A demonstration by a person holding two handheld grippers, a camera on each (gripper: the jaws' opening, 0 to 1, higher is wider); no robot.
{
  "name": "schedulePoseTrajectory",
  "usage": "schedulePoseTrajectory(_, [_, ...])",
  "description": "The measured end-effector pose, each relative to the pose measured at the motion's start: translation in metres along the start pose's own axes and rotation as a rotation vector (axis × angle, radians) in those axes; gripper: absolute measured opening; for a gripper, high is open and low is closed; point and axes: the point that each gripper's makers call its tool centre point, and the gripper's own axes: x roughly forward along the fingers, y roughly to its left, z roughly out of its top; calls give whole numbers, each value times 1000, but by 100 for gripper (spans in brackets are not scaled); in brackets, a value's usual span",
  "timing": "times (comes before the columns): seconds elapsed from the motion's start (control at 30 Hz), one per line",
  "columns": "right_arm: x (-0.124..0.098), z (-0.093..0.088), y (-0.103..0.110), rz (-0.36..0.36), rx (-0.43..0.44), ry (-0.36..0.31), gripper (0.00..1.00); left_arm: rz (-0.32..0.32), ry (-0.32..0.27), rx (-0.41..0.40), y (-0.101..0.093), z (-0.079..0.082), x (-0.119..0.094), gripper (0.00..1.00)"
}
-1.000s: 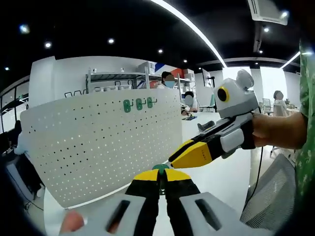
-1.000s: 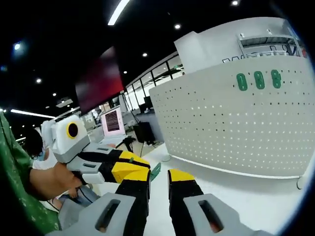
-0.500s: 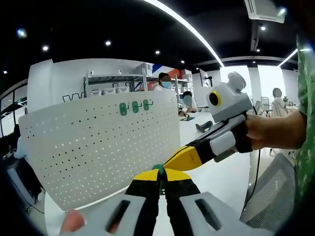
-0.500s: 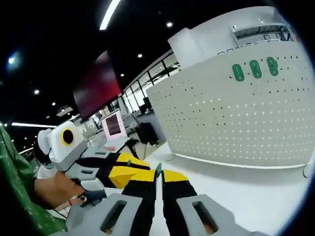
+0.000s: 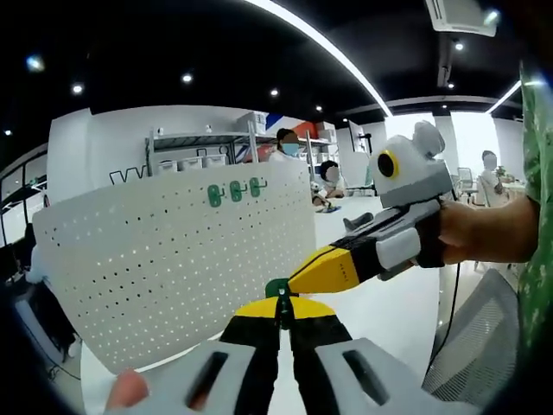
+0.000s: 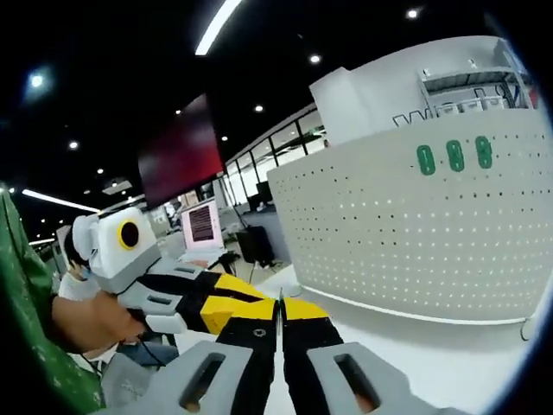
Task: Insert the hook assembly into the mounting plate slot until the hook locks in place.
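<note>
Both views are fairly bright below and dark above, lit by a long ceiling strip light and small round spotlights. Windows at the right of the left gripper view glare white. Fisheye bending curves the white pegboard, and the edges look soft.

A: Right tongs?
B: Jaws pressed together, thin green hook w/ them. Left tongs touching alongside.
A: Board?
B: White pegboard upright on counter, three green pegs near top.
</note>
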Motion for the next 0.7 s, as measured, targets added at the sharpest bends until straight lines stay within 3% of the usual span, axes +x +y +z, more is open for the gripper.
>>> schedulePoseTrajectory(0.2, [0,2,-2,-11,-20,-22,0,9,4,-9,0,1,1,4])
schedulePoseTrajectory(0.37, [0,4,-5,-22,-15,-31,0,24,11,-3,2,-1,2,11])
schedulePoseTrajectory(0.7, [0,7,-3,-18,5,-45,0,32,12,24,1,0,6,4])
